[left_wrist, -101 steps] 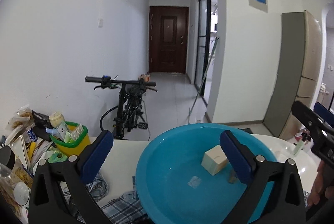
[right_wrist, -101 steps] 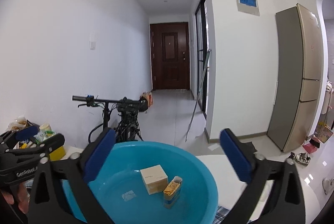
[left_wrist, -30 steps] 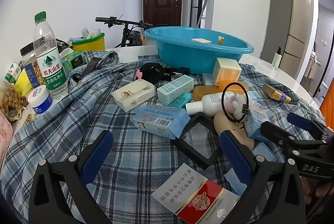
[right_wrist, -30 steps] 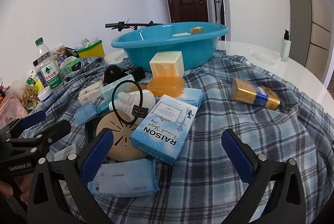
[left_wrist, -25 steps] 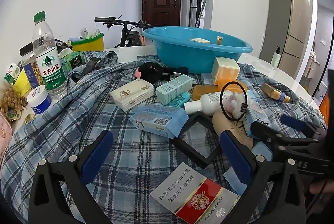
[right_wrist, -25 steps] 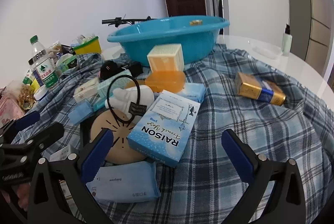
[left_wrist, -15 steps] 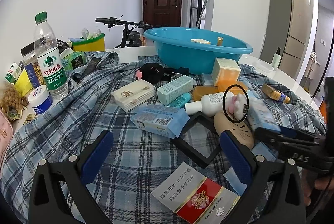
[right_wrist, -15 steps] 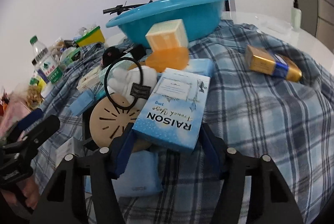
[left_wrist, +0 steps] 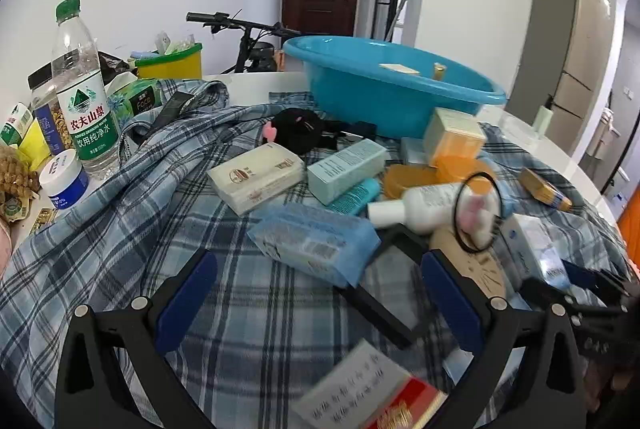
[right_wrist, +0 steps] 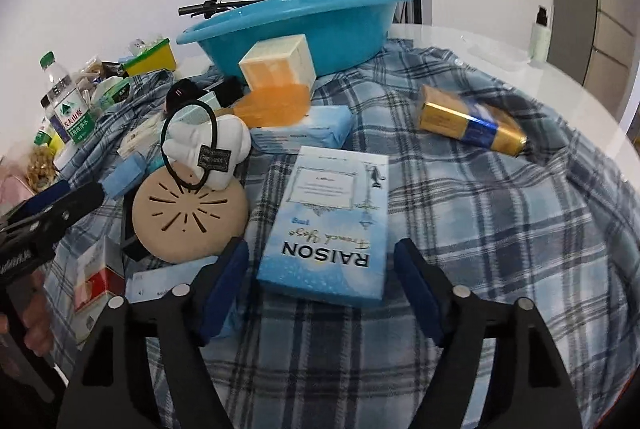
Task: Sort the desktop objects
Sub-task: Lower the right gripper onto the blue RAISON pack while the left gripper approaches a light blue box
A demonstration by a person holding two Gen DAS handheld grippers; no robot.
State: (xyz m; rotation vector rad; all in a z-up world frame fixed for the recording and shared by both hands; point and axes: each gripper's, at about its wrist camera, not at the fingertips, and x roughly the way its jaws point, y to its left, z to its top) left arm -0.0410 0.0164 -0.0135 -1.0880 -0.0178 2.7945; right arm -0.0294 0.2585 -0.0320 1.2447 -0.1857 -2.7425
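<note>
My right gripper (right_wrist: 322,285) is open, its blue pads on either side of the near end of a light blue RAISON box (right_wrist: 328,221) that lies flat on the plaid cloth (right_wrist: 500,229); I cannot tell whether the pads touch it. The box also shows in the left wrist view (left_wrist: 536,249), with the right gripper (left_wrist: 588,281) beside it. My left gripper (left_wrist: 316,297) is open and empty, low over the cloth, before a blue tissue pack (left_wrist: 316,243). A blue basin (left_wrist: 384,85) holding a flat box and a small gold item stands at the back.
Boxes, a white bottle (left_wrist: 420,203), a round tan disc (right_wrist: 188,213) under a white toy with a black hair band (right_wrist: 204,145), orange boxes (right_wrist: 276,73) and a gold-blue box (right_wrist: 468,125) lie on the cloth. A water bottle (left_wrist: 82,101), jars and a yellow bin (left_wrist: 172,63) stand left.
Both grippers came down from over the basin to the cloth. In the last second my right gripper moved forward and narrowed around the RAISON box. My left gripper barely moved.
</note>
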